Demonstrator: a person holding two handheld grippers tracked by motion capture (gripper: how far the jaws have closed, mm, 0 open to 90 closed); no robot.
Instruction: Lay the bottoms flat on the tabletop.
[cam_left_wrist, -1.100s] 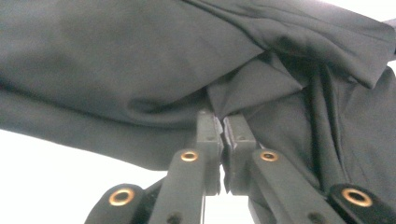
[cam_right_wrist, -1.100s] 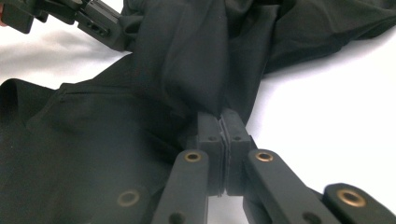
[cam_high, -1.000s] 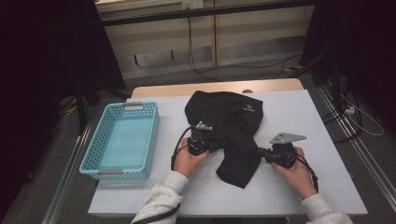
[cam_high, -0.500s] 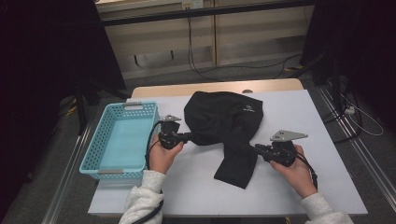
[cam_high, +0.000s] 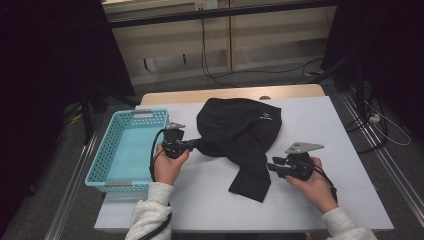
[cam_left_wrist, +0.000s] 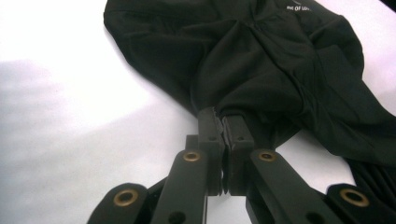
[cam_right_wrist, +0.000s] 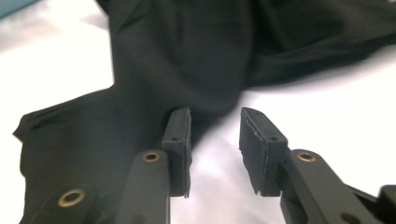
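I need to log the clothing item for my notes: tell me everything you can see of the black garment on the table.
The black garment is a soft, matte fabric piece lying crumpled on the white table, right of the blue basket. A small pale logo or print shows near its upper right. Its bulk is bunched at the top; one flat, sleeve-like part trails toward the person. The left gripper is shut on a fold at its left edge. The right gripper sits open at the edge of the trailing part, not gripping it.

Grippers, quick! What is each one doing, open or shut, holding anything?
Left gripper: shut, pinching the edge of the black garment.
Right gripper: open, holding nothing, jaws at the garment's edge.
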